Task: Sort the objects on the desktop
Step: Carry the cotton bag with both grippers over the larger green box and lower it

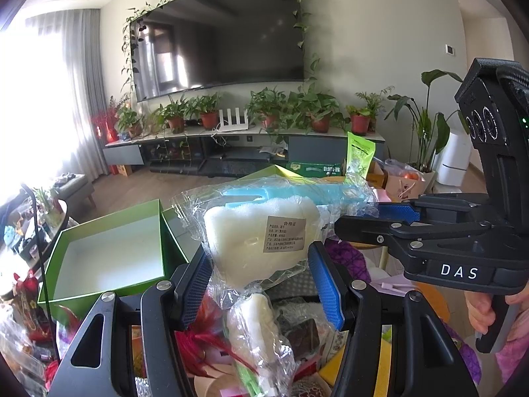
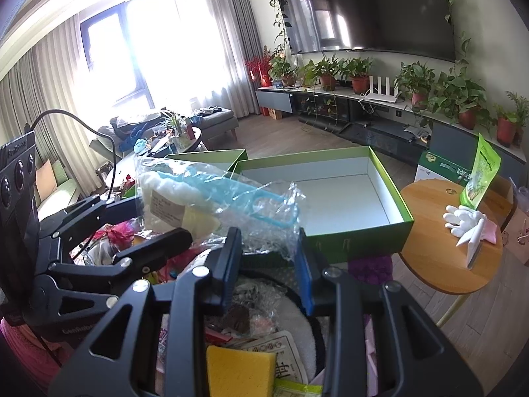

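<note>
A: Two green boxes (image 2: pixel 357 198) stand open above the cluttered desk (image 2: pixel 251 330); the nearer, larger one lies just beyond the right tongs (image 2: pixel 269 264), its white floor bare.

B: And the packet?

A: A clear plastic packet (image 1: pixel 264 231) with a white sponge head and a blue handle. In the left wrist view it sits between the left tongs (image 1: pixel 261 281), the blue pads pressed against the wrapping on both sides, so I'd say they pinch it at the sponge end.

B: Which way does it run?

A: Its long axis goes from the sponge, at the left tongs, out along the blue handle (image 2: pixel 231 195) toward the right tongs. In the right wrist view the handle end hangs just ahead of the right tongs and points at the nearer box.

B: What are the right tongs doing?

A: Spread, holding nothing that I can see; crumpled wrapping lies between and ahead of the pads, and I can't tell whether it touches them.

B: So which hand is nearer the box?

A: The right one, by my reading. The left carries the packet, the box lies beyond its handle end.
</note>
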Available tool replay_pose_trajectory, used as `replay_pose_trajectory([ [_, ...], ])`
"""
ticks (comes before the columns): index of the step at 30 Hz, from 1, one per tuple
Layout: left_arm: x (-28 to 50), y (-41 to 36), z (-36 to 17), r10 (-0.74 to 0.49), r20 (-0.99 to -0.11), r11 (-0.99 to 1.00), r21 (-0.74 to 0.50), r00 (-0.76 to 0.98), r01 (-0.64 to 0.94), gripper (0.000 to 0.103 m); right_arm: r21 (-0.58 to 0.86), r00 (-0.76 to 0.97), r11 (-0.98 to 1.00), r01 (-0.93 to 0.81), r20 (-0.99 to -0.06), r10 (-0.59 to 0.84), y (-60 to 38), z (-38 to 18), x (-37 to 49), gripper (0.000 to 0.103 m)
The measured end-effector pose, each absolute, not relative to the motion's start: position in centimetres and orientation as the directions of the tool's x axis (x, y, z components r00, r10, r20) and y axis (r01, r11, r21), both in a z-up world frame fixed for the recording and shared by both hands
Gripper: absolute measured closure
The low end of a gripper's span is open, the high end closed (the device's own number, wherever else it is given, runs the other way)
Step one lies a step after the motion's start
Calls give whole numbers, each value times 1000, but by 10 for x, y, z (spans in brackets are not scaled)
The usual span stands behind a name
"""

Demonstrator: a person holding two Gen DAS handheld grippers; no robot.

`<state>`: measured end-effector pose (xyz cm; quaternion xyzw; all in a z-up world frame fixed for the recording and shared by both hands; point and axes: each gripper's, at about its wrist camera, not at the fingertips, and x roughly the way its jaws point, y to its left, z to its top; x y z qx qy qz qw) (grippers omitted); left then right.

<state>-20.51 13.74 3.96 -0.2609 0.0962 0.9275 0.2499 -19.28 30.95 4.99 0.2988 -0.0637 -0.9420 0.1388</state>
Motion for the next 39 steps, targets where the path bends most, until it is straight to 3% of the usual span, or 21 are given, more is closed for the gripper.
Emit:
replay_pose_trajectory([
  [39, -283, 160, 11, 398, -621, -864, -6, -675, -504, 44, 202, -723, -958, 205, -628, -287, 321, 25, -269, 70],
])
